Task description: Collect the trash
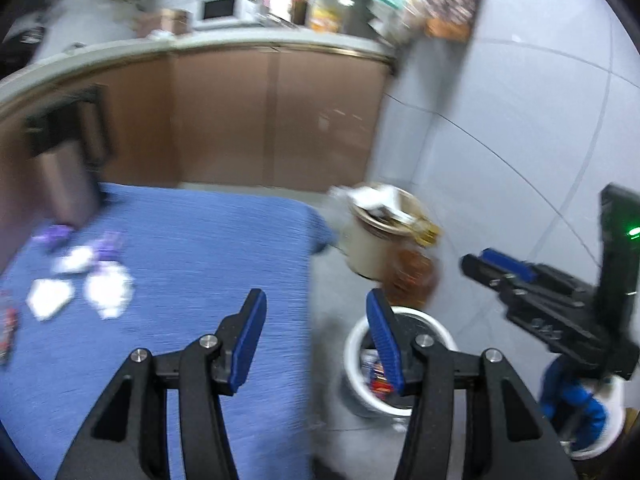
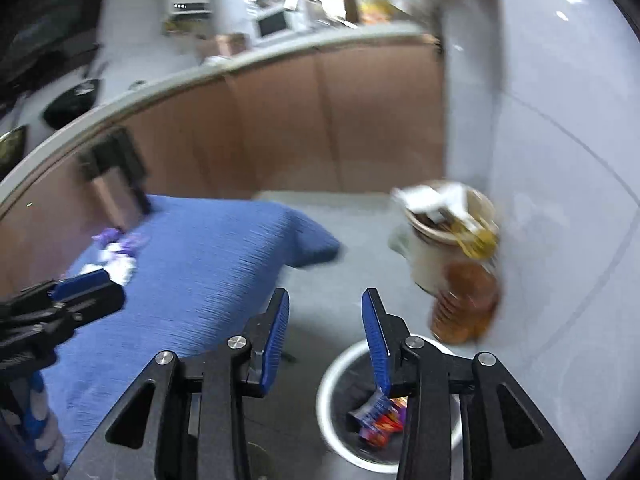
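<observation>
Both claws hang released, nothing between them: left gripper (image 1: 316, 338), right gripper (image 2: 325, 334). Colourful wrappers (image 2: 378, 420) lie in the white bin (image 2: 332, 372), clear from the right camera. The left camera alone shows crumpled paper (image 1: 80, 284) on the blue table (image 1: 200, 248).

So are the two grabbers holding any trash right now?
No. The left gripper and right gripper both stand open with nothing between their blue pads. Colourful wrappers already lie in the round white bin below.
</observation>
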Action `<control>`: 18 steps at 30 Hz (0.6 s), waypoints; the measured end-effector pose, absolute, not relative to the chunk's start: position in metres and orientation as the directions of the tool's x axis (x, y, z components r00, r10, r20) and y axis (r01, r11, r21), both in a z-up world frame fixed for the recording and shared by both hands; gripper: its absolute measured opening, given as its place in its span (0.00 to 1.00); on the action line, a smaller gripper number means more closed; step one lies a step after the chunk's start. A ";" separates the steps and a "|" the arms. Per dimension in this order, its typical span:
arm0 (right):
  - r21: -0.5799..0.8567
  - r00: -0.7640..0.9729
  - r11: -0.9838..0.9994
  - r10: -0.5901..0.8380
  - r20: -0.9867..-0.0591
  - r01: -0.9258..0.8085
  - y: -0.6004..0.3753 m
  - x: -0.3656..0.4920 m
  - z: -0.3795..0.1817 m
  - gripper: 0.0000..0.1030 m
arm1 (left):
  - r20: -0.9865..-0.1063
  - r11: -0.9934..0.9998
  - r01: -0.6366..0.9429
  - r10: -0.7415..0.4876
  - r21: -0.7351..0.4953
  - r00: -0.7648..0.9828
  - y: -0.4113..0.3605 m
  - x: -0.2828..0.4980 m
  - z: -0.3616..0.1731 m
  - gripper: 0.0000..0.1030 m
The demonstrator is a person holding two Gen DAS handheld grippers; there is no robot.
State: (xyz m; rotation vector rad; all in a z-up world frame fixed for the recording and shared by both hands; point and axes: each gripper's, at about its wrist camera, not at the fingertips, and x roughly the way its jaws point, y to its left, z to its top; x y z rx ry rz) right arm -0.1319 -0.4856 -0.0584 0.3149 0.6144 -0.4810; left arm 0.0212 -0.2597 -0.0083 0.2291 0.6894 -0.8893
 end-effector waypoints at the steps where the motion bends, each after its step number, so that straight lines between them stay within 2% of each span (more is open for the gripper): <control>1: 0.138 0.738 0.867 -0.313 -0.597 0.480 -0.471 -0.124 -0.048 0.39 | -0.629 0.659 0.749 -0.610 -0.065 0.482 -0.245 0.022 -0.004 0.49; 5: 0.132 0.802 0.923 -0.236 -0.549 0.362 -0.424 -0.107 -0.022 0.42 | -0.590 0.763 0.645 -0.538 -0.036 0.603 -0.188 0.029 0.009 0.55; 11: 0.114 0.852 0.973 -0.116 -0.511 0.200 -0.358 -0.081 0.004 0.46 | -0.538 0.879 0.477 -0.406 -0.009 0.738 -0.102 0.035 0.023 0.58; 18: 0.106 0.864 0.990 -0.031 -0.503 0.098 -0.306 -0.060 0.020 0.52 | -0.507 0.939 0.344 -0.302 -0.010 0.808 -0.030 0.030 0.032 0.58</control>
